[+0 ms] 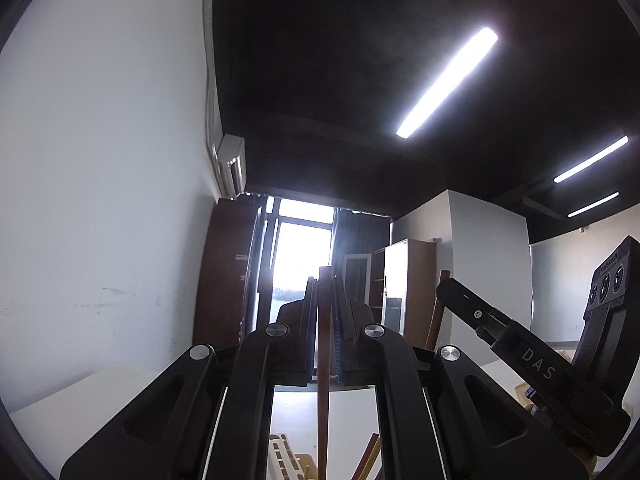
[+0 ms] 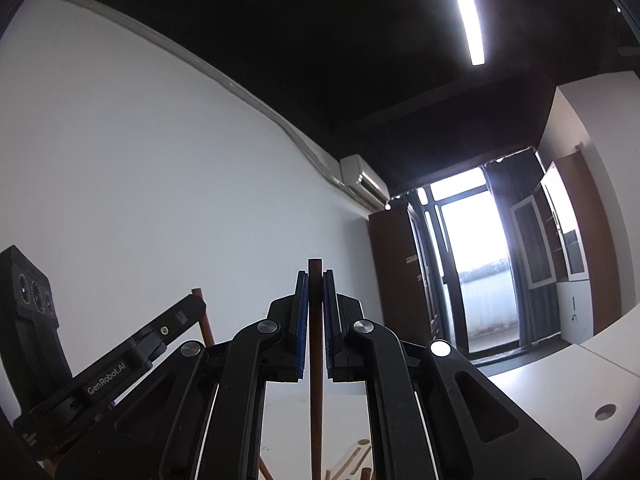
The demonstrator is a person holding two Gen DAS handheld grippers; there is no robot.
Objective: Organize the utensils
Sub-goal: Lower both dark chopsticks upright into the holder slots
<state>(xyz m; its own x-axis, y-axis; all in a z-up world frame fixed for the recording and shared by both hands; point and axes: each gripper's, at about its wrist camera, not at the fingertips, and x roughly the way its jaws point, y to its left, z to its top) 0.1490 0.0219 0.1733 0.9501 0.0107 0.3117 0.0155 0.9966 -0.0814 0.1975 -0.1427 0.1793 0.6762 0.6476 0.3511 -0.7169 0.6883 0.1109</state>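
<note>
Chopstick [image 1: 324,344] apparently pinched in left tongs [image 1: 325,292].

Office-like room: white desk [image 2: 560,380], strip light [image 1: 448,80], wooden cabinets [image 1: 408,280]

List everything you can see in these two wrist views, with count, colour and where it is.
Wooden sticks: one per gripper, brown, clamped between the fingers
Wooden rack: one, pale, bottom edge
Table: white, below the grippers
Ceiling lights: three strips, white, on the black ceiling
Air conditioner: one, white, high on the wall
Window: one, bright, far end
Cabinets: brown and white, beside the window
Left gripper: black, shut on a stick
Right gripper: black, blue pads, shut on a stick
</note>
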